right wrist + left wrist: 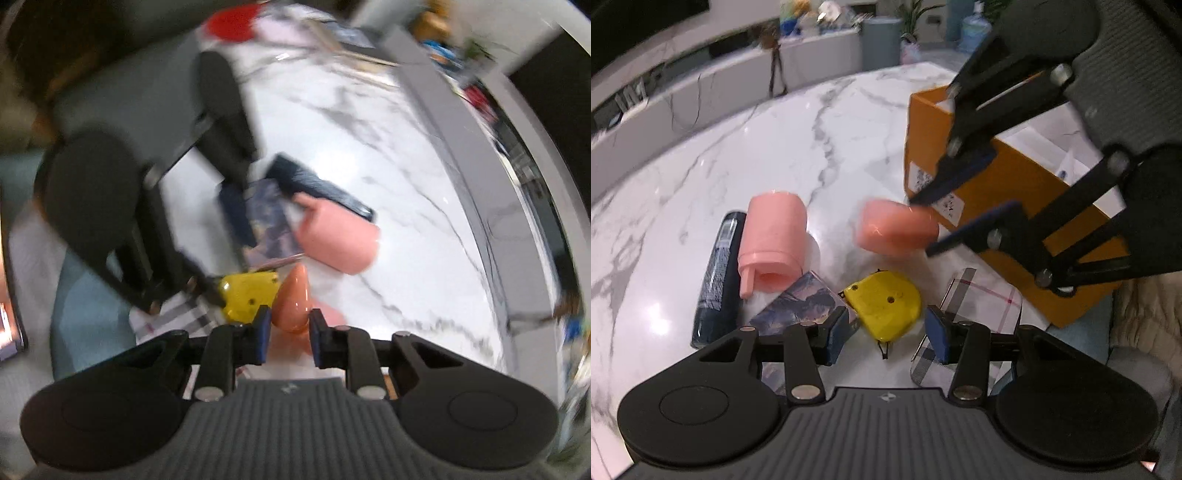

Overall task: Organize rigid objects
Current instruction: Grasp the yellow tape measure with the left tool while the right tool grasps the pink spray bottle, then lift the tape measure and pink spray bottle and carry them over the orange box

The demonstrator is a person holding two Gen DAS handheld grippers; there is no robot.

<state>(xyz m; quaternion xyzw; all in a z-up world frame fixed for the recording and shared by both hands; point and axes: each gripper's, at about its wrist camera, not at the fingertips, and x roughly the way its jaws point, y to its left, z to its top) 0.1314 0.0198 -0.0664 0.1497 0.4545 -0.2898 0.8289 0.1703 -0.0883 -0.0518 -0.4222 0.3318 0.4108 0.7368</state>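
Right gripper (287,325) is clamping a salmon-pink rounded block (293,302) just above the marble table (775,147).

The left gripper (886,332) is hovering with its jaws apart and holding nothing, over a yellow tape measure (886,302) that is lying between a printed card box (801,299) on the left and a plaid case (982,299) on the right. Farther left, a pink cylinder cup (772,240) is lying on its side beside a dark tube (720,277). An orange cardboard box (1015,192) is standing open at the far right, near the held block.
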